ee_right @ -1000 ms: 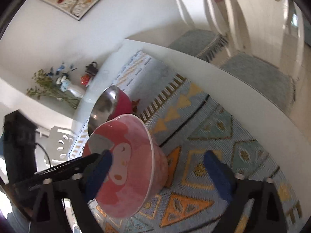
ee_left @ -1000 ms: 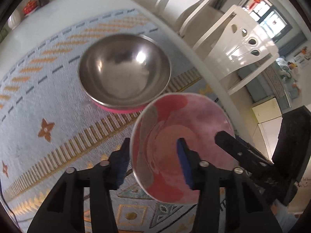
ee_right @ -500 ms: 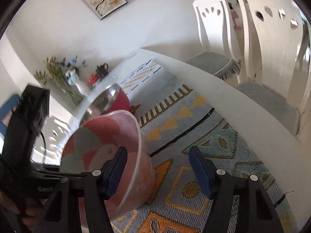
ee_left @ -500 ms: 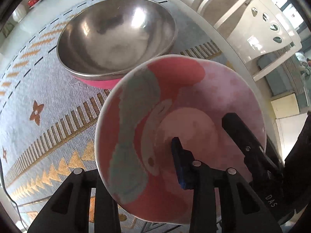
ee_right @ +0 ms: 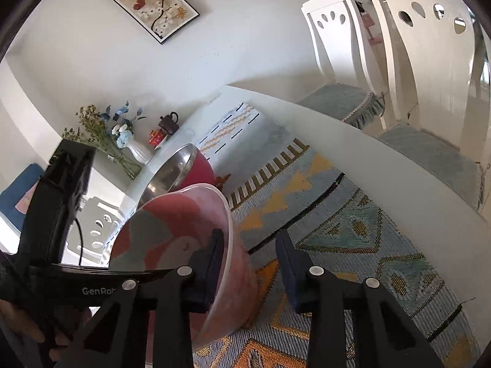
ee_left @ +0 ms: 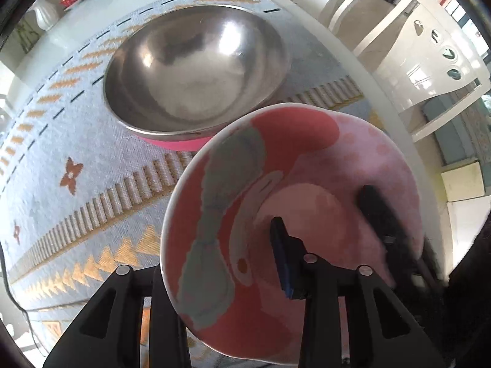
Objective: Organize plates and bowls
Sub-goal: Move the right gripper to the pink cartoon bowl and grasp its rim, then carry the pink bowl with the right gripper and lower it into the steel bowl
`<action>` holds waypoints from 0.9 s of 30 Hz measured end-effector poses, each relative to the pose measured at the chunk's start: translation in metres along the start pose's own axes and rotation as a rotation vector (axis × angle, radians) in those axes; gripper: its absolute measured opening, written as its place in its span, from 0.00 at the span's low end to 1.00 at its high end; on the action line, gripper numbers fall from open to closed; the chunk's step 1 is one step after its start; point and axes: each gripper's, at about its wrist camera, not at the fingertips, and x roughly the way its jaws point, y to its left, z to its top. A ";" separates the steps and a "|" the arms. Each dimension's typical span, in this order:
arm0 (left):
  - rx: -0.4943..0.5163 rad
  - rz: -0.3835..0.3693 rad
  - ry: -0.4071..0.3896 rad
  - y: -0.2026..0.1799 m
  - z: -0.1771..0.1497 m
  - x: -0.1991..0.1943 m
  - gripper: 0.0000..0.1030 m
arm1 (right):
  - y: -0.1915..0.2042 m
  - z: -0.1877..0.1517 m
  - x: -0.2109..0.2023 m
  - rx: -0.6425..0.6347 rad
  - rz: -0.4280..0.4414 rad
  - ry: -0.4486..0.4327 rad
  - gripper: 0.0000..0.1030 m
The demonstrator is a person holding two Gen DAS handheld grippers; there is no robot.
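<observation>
A pink cartoon-print bowl (ee_left: pixel 307 159) hangs tilted above the table. My left gripper (ee_left: pixel 221 245) is shut on its near rim and still tightening; one blue pad (ee_left: pixel 280 257) is inside, and the other finger is hidden behind the wall. In the right wrist view the same bowl (ee_right: pixel 172 230) has its wall between the jaws of my right gripper (ee_right: pixel 250 239). Those jaws are closing: one finger sits inside, while the outer pad (ee_right: pixel 287 263) is still a gap away from the wall. A steel bowl (ee_left: pixel 196 70) with a pink outside stands on the mat just beyond.
A woven patterned mat (ee_right: pixel 353 230) covers the white table (ee_right: pixel 399 184), whose curved edge runs close by on the right. White chairs (ee_right: pixel 423 46) stand past that edge. A flower vase (ee_right: pixel 135 150), a dark teapot (ee_right: pixel 168 122) and a red item sit at the far end.
The right gripper's jaws narrowed from wide to straddling the pink bowl's wall, one finger now inside. The left gripper sank with the bowl, nearer the steel bowl, which looms larger.
</observation>
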 end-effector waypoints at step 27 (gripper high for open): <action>0.050 -0.278 -0.246 0.035 -0.135 -0.113 0.25 | 0.093 -0.053 -0.092 -0.330 -0.170 0.016 0.21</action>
